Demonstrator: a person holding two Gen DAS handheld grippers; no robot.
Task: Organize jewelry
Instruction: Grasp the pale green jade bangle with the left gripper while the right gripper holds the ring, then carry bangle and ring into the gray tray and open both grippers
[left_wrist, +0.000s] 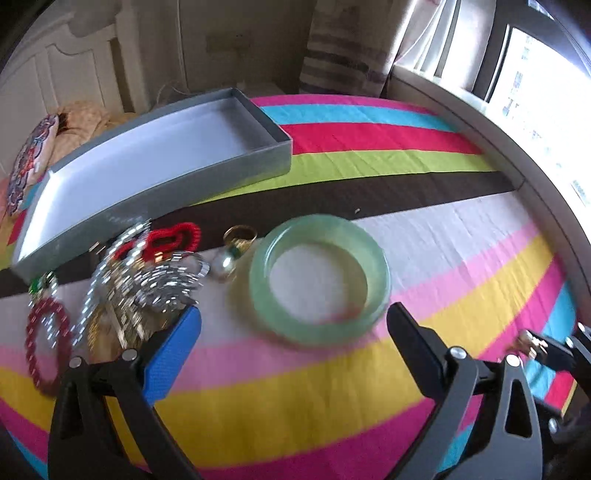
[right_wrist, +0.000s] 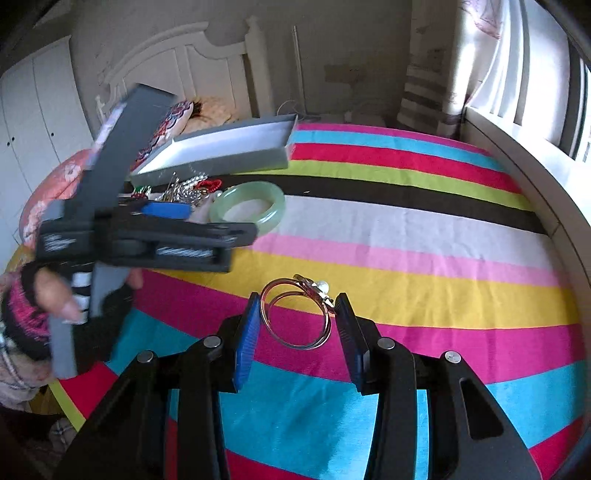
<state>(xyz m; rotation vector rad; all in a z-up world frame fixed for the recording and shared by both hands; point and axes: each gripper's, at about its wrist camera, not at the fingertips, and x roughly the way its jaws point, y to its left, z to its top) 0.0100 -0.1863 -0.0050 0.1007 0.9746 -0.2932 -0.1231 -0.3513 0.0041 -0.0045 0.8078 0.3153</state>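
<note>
A pale green jade bangle (left_wrist: 319, 278) lies flat on the striped bedspread, just ahead of my open, empty left gripper (left_wrist: 293, 317); the bangle also shows in the right wrist view (right_wrist: 248, 206). Left of the bangle lie a heap of silver chains (left_wrist: 147, 280), a red knotted ornament (left_wrist: 171, 239), a gold ring (left_wrist: 240, 236) and a dark red bead bracelet (left_wrist: 46, 343). Behind them stands an empty grey box (left_wrist: 147, 162). My right gripper (right_wrist: 297, 317) is shut on a thin gold bangle (right_wrist: 295, 317) with a pearl charm, held above the bed.
The left gripper's body and the hand holding it (right_wrist: 147, 232) fill the left of the right wrist view. A white headboard (right_wrist: 192, 70) and pillows (right_wrist: 59, 184) are at the far end. A window sill (left_wrist: 480, 122) runs along the bed's right side.
</note>
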